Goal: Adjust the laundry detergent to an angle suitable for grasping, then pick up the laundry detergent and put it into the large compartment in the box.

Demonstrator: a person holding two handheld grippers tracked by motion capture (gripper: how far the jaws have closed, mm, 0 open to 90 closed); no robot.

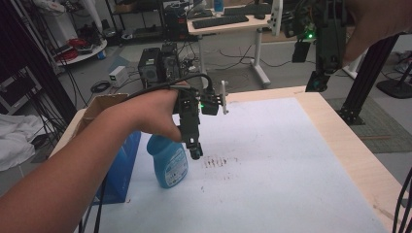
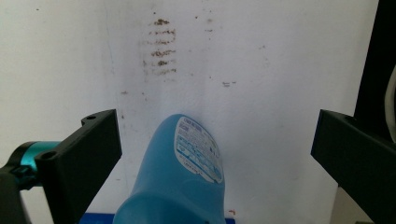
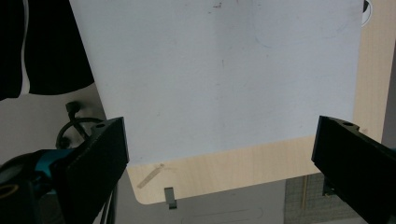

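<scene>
Two hand-held grippers work above a wooden table [image 1: 340,145] covered by a white sheet [image 1: 272,184]. Left gripper [image 1: 195,148], held in the person's left hand [image 1: 150,114], points down at the near left part of the sheet, just beside a blue bottle [image 1: 167,162]. In the left gripper view its two black jaws stand wide apart, one on either side of the blue bottle [image 2: 180,177], with clear space between each jaw and the bottle's sides; nothing is gripped. The bottle stands on the sheet with a white printed label [image 2: 198,149] on its face; its walls are opaque, so its contents cannot be told. Close behind it, at the left edge of the table, stands a blue box-like container [image 1: 119,167]; what it holds cannot be seen. An open brown cardboard box [image 1: 99,104] sits beyond that, at the table's far left corner, its inside hidden by the forearm. A patch of brown smears [image 1: 218,161] marks the sheet just to the right of the bottle, and lies beyond the bottle in the left gripper view [image 2: 161,46]. Right gripper [image 1: 316,82] hangs high over the far right edge of the table, well apart from the bottle. In the right gripper view its jaws are spread wide with nothing between them, above the bare sheet [image 3: 224,84] and the table's rounded corner [image 3: 196,182].
</scene>
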